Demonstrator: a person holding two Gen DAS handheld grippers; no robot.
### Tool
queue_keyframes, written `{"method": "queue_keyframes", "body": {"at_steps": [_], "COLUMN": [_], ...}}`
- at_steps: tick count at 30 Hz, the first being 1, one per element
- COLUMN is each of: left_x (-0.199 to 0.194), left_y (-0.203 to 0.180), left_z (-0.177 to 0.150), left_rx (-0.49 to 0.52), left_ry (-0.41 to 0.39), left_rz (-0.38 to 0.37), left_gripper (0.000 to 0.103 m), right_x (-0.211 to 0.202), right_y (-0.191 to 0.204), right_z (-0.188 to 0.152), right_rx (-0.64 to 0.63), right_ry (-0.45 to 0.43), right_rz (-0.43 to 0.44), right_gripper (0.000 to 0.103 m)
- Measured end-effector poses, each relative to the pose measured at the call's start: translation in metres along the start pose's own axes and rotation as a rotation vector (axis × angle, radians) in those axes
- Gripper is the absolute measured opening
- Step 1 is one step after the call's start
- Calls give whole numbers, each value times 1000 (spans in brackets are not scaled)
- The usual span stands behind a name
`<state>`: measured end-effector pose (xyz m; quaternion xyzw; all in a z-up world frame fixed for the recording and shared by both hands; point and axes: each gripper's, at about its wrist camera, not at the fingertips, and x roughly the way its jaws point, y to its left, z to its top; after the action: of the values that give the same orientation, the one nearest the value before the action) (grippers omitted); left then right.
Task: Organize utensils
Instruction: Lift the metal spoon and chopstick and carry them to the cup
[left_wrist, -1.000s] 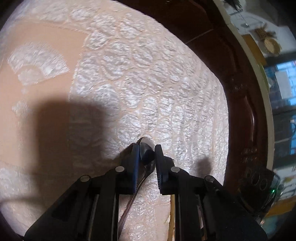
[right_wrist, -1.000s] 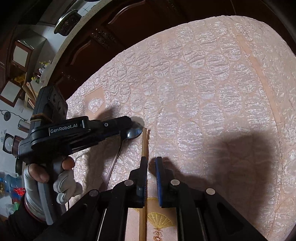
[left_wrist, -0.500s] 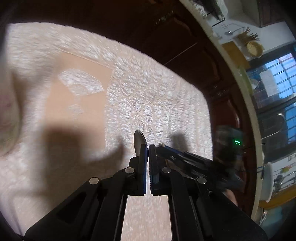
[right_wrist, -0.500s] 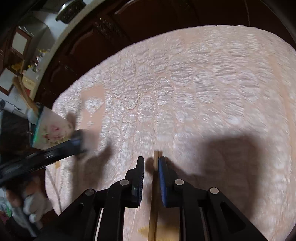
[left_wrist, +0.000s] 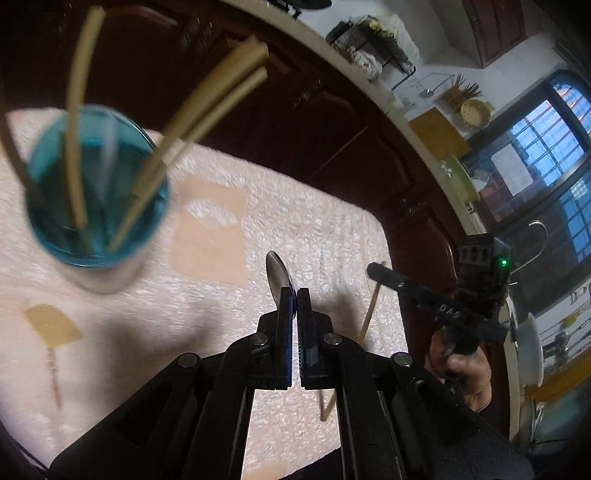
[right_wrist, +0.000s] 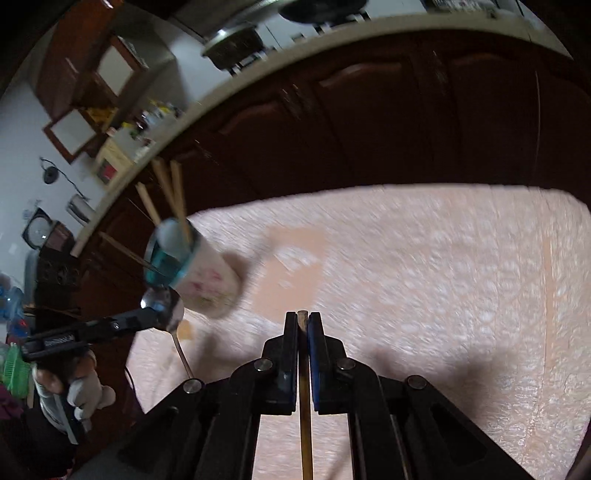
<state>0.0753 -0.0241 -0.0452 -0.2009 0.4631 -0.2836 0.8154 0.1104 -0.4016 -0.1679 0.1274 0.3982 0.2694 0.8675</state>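
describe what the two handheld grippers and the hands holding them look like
Both grippers are black, with angular linked arms, round silver pivot pins and blue pads on the inner finger faces. The left gripper carries white lettering along its side and is held in a hand wearing a light grey glove over a dark sleeve. The right gripper shows a green indicator light on its body.

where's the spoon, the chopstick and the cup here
spoon (left_wrist: 277, 275), left wrist view, on its bowl
chopstick (right_wrist: 302, 317), right wrist view, on its tip
cup (left_wrist: 94, 192), left wrist view, on its blue inside

Blue-rimmed floral cup (right_wrist: 199, 273), pink embossed tablecloth (right_wrist: 443, 277)
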Motion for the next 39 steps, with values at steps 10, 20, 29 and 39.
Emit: {"method": "queue_keyframes", "body": {"at_steps": [10, 20, 29, 39], "left_x": [-86, -137, -110, -57], "left_y": [-13, -8, 34, 65], "left_z": [30, 80, 96, 83], "left_rx": [57, 100, 43, 11], "left_ry": [-155, -314, -376, -384], "left_rz": [58, 139, 207, 298], "left_gripper": [0, 0, 0, 0], "right_x": [-29, -51, -13, 64], "right_y": [70, 157, 199, 180], "right_z": [46, 116, 141, 124], "right_rx": [-85, -220, -284, -226], "right_ry": [-98, -168, -169, -67], "right_rz": [113, 200, 136, 109], "right_gripper": [5, 5, 5, 5]}}
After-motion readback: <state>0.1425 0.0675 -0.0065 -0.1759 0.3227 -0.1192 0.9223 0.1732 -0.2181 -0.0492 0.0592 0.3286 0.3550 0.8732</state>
